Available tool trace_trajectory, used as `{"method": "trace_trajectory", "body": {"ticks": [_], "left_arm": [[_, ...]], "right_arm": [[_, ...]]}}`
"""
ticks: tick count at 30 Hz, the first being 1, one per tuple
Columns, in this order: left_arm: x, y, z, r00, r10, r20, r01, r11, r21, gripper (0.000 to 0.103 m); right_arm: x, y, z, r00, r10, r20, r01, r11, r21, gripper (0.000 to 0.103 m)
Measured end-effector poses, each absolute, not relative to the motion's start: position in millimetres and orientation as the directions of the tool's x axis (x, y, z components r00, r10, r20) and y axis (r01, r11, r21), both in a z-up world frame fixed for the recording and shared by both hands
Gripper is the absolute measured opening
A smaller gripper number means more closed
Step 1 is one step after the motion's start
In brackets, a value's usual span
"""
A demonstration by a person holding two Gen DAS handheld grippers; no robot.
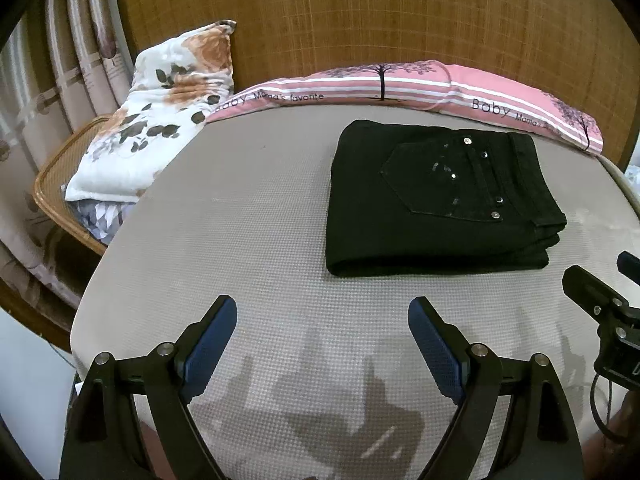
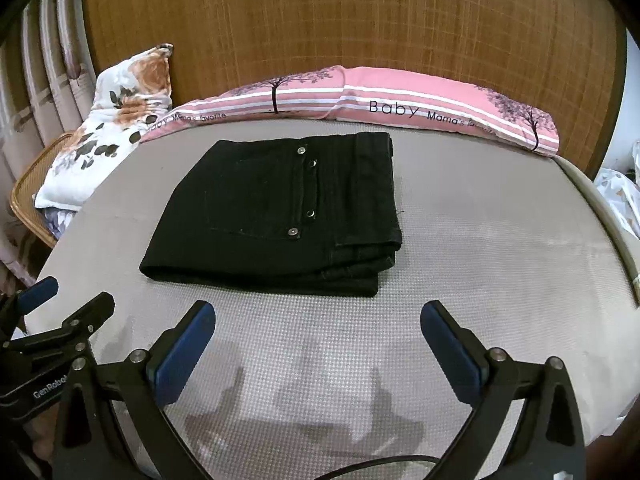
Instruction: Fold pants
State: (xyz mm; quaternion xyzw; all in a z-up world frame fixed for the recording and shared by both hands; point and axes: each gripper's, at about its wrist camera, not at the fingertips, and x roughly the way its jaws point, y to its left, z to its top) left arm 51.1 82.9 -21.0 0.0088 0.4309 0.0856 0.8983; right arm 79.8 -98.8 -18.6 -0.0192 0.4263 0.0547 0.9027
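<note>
Black pants (image 1: 436, 200) lie folded into a compact stack on the grey mattress (image 1: 240, 240), back pocket with metal studs facing up. In the right wrist view the pants (image 2: 276, 216) lie ahead and slightly left. My left gripper (image 1: 322, 320) is open and empty, held above the mattress short of the pants' near edge. My right gripper (image 2: 318, 324) is open and empty, also short of the near edge. The right gripper shows at the right edge of the left wrist view (image 1: 608, 304); the left gripper shows at the left edge of the right wrist view (image 2: 56, 320).
A pink striped pillow (image 1: 400, 84) lies along the wooden headboard (image 1: 360, 12) behind the pants. A floral quilt (image 1: 160, 112) sits on a rattan stand (image 1: 52, 184) at the left. Curtains hang at the far left. White bags (image 2: 620, 196) lie past the mattress' right edge.
</note>
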Motion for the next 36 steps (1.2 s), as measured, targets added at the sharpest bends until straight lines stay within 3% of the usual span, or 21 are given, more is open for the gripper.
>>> {"method": "trace_trajectory", "body": {"ticks": [36], "left_arm": [[52.9, 82.9, -28.9, 0.599, 0.161, -0.784, -0.140, 0.986, 0.096, 0.088]], "right_arm": [[80.0, -92.2, -24.8, 0.616, 0.073, -0.784, -0.137, 0.991, -0.015, 0.102]]}}
